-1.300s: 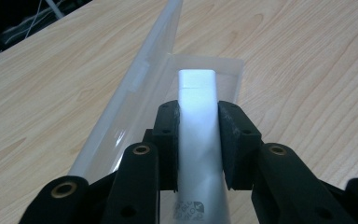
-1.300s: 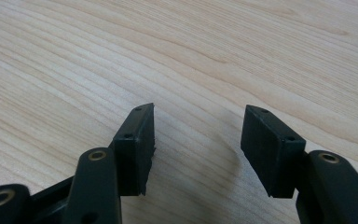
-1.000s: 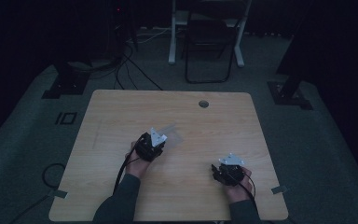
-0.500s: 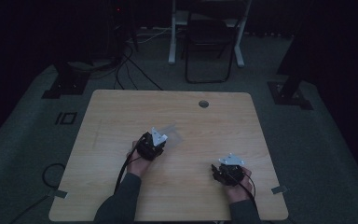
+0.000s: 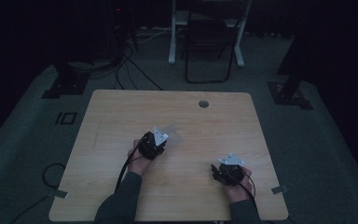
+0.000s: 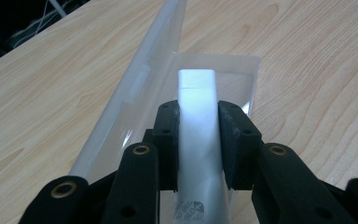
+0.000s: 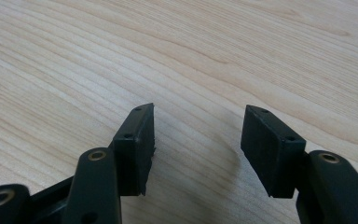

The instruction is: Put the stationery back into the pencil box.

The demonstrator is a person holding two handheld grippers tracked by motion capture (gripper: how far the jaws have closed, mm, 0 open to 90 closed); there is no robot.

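In the left gripper view my left gripper is shut on a flat white bar-shaped object with a small printed mark near its lower end. The bar lies over the base of an open clear plastic case, whose lid stands up on the left. In the high view the left gripper sits near the table's middle with the clear case just ahead of it. My right gripper rests near the front right of the table; its jaws stand open over bare wood.
The light wooden table has a round cable hole near its far edge. A chair and stand legs sit on the dark floor beyond. Cables trail on the floor at the left.
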